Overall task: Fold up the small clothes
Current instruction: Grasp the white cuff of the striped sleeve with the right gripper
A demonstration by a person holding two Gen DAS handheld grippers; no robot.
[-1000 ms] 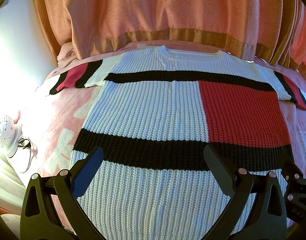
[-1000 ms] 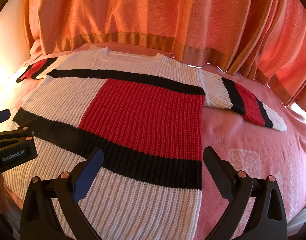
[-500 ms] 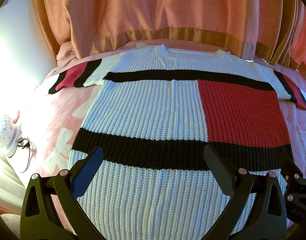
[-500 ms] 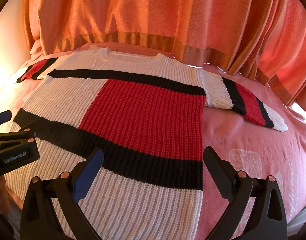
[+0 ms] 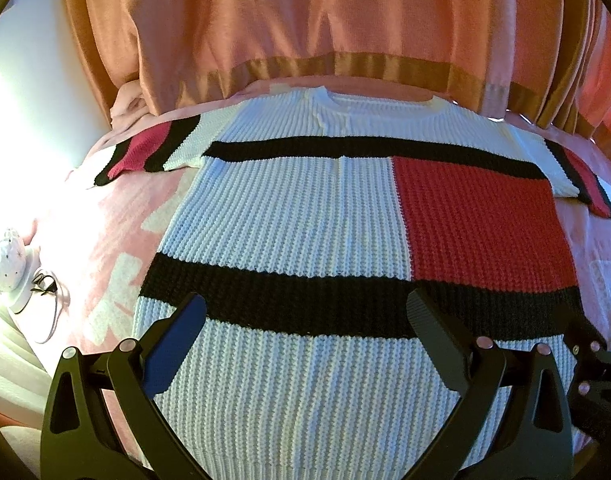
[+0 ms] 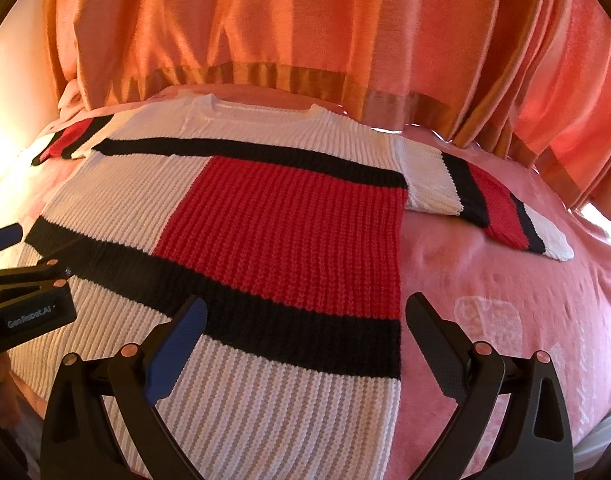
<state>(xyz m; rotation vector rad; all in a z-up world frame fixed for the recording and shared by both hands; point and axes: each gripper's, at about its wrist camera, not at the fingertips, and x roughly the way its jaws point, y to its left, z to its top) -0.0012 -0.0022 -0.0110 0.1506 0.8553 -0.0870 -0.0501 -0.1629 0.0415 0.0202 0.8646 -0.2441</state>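
- The sweater (image 5: 289, 232) lies flat and face up on the bed (image 6: 505, 280), collar at the far edge against the curtain (image 5: 305, 20), hem at the near edge under both tools.
- On the right, pink blanket stretches bare from the sweater's straight side edge out to the bed's rim; only the right sleeve (image 6: 485, 200) crosses it, angled out to the far right.
- On the left, a narrower strip of blanket runs beside the sweater, ending at a bright wall; a small white lamp (image 5: 9, 264) with a cord sits low past that edge.
- The left sleeve (image 5: 153, 152) reaches to the far left, close to the curtain's foot.
- The left tongs (image 5: 305, 320) are spread wide with nothing between them, poised over the white near panel at the lower black band.
- The right tongs (image 6: 305, 320) are equally wide and hold nothing, over the sweater's near right corner, the right finger over blanket.
- The sweater is chunky ribbed knit: white ground, two black cross bands, a red block on the right, sleeves striped black, red and white. It looks smooth, with no folds.
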